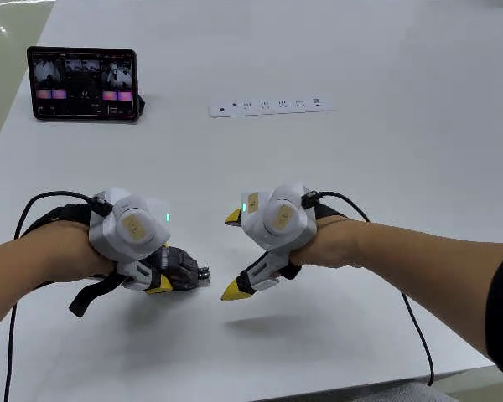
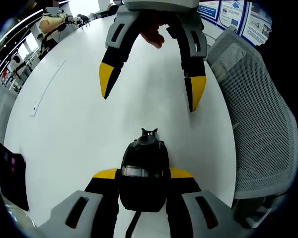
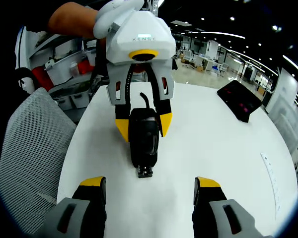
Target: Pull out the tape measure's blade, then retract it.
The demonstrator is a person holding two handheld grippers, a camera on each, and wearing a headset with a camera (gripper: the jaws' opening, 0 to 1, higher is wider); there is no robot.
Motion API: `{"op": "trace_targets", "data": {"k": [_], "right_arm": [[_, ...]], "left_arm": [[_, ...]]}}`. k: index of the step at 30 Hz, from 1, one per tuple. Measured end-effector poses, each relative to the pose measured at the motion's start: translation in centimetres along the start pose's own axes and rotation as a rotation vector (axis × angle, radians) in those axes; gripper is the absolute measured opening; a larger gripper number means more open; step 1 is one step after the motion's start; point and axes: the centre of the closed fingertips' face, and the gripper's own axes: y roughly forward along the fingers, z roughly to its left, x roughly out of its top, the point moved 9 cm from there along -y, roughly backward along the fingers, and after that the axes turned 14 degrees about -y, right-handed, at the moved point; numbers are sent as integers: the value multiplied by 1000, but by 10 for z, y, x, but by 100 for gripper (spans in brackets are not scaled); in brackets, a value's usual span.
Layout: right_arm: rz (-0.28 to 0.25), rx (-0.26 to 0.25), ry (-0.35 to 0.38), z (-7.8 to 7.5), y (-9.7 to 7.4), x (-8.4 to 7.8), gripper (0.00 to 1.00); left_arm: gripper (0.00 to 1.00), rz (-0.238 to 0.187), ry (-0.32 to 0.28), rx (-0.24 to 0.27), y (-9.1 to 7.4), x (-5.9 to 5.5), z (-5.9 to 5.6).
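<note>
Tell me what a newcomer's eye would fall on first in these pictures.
The two white, yellow-tipped claws face each other at the near edge of the white table. The left claw is shut on a black tape measure, whose blade hook points at the right claw, which stands open just in front of it. After that, the lit tablet propped at the table's far left.

Near the table's [image 1: 360, 167] front edge, the tape measure [image 1: 183, 266] sits between the jaws of my left gripper [image 1: 172, 280]. My right gripper [image 1: 233, 255] is just to its right. A tablet [image 1: 84, 84] stands by the far left edge, and a power strip [image 1: 271, 106] lies to its right.
</note>
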Motion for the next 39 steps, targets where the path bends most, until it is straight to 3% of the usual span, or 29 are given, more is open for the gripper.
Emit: {"op": "trace_targets", "data": {"k": [14,18,23,29,33,35,39], "right_arm": [[49,66,-83,0,36,1,37],[36,87,-36,-2,42,-3,26],[35,92,-38,-3,45,-5,18],[33,109,-76,0,50,-1,14],[32,107,-61,0,50,-1,14],[48,100,-110,1,49,1,13],[68,98,-48,0,48,3,13]], "left_arm": [[31,-13,2,27,1,-2,1],[32,-8,2,30,2,-2,1],[32,-10,1,30,2,-2,1],[32,-12,2,31,2,-2,0],[31,-13,2,33,2,-2,0],[31,-14,4,33,2,-2,0],[31,-15,7,33,1,-2,0]]}}
